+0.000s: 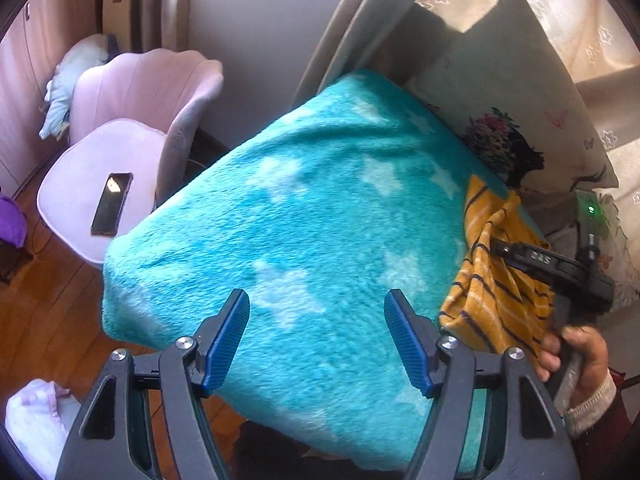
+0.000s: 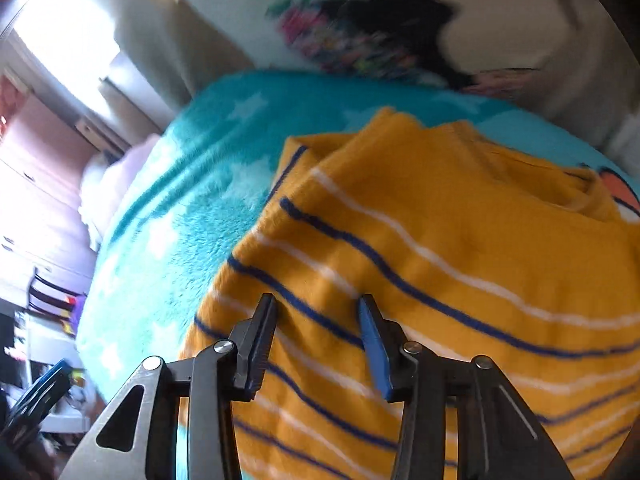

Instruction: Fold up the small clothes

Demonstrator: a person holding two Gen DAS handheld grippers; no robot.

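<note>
Bedroom, one teal star blanket [image 1: 320,216] on bed. Left gripper [image 1: 316,344] released, hovering over blanket. Right gripper [image 2: 318,340] spread, fingers against one mustard striped garment [image 2: 440,248] at blanket's edge. One phone [image 1: 112,204] on one pink chair [image 1: 132,140].

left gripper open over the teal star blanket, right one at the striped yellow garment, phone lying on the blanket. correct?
Not quite. The phone lies on the seat of the lilac chair beside the bed, not on the teal star blanket; the left wrist view shows it. The rest holds: left gripper open over the blanket, right gripper at the striped yellow garment.
</note>
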